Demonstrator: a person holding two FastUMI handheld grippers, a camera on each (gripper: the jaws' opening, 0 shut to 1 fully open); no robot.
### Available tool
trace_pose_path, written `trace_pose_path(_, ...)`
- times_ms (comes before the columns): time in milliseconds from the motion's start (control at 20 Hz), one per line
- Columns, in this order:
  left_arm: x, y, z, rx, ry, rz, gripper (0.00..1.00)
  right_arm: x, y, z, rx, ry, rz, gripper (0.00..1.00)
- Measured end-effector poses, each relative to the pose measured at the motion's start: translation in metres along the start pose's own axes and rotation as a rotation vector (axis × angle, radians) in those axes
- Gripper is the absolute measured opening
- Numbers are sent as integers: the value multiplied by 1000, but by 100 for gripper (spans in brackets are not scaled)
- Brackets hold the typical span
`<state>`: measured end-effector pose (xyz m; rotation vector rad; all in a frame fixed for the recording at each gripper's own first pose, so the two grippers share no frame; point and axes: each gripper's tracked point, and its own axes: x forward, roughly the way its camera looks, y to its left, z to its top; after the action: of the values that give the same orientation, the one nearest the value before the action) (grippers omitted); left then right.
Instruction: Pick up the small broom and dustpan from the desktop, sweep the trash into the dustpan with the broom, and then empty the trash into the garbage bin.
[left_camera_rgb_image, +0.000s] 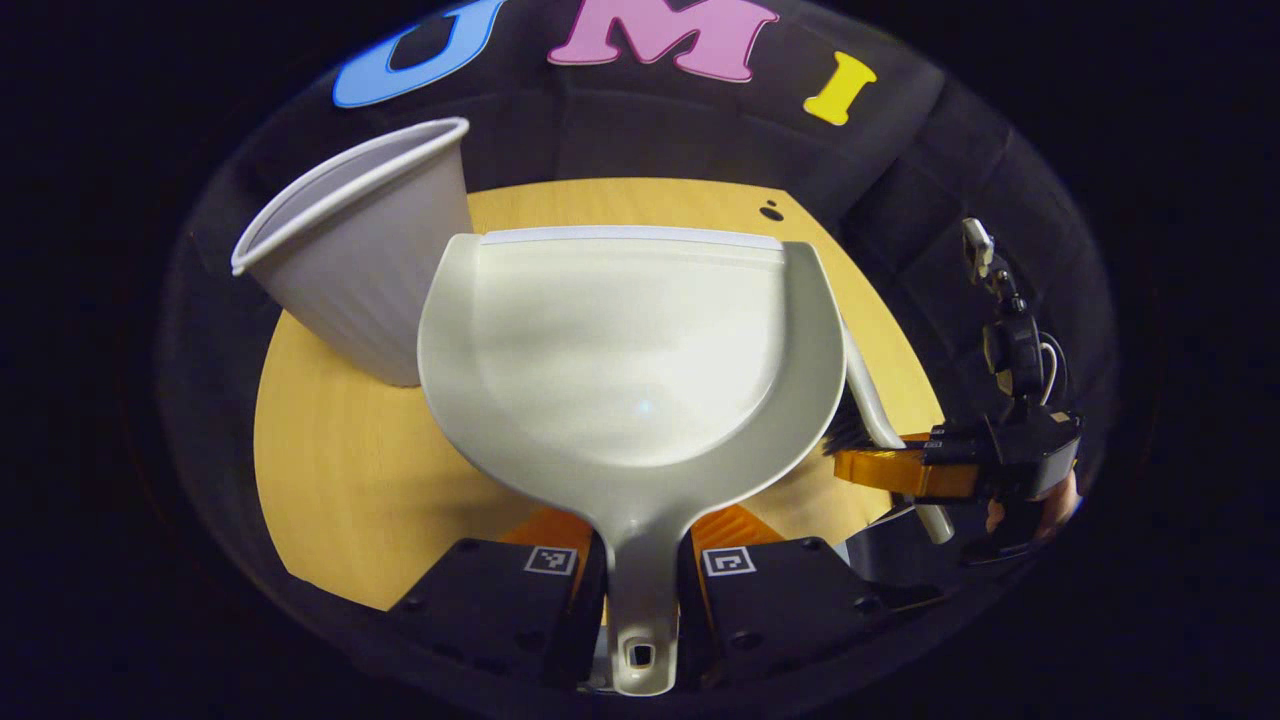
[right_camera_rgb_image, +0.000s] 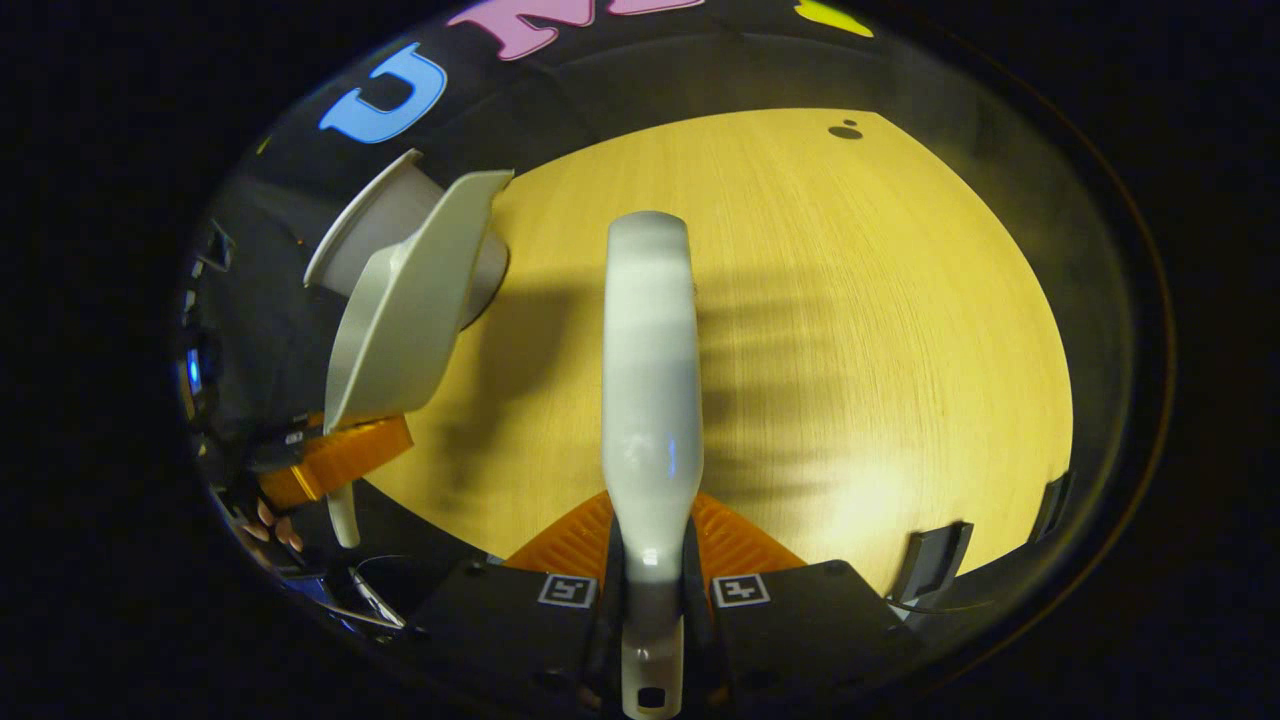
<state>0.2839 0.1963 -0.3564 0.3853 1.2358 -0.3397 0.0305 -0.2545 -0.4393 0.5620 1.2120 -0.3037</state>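
Left gripper (left_camera_rgb_image: 640, 575) clamped on the handle of the white dustpan (left_camera_rgb_image: 630, 360), pan raised at frame centre with its open edge toward the top, empty inside. Ribbed white garbage bin (left_camera_rgb_image: 355, 260) in the upper left, just behind the pan's left rim, above the wooden desktop (left_camera_rgb_image: 340, 480). Right gripper (right_camera_rgb_image: 650, 590) closed on the handle of the small broom (right_camera_rgb_image: 650, 370), running up the middle of the right gripper view (bristles glimpsed dark at the lower right of the left gripper view).
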Motion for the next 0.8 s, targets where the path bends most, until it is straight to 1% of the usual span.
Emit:
trace_pose_path(150,9,0,-13,-51,81,34,30,31,-8,-12,19,66,-31,28)
trace_pose_path(300,5,4,-7,-110,137,18,29,53,2,-11,1,120,-70,28)
trace_pose_path(500,-2,8,3,-165,180,51,31,61,18,-7,16,151,-57,29)
trace_pose_path(700,-3,16,6,-230,194,65,30,70,27,-6,-31,186,-71,28)
trace_pose_path(750,-3,19,5,-223,200,80,30,71,29,-5,-31,190,-76,38)
trace_pose_path(800,-2,21,3,-213,212,98,30,72,30,-4,-24,191,-74,28)
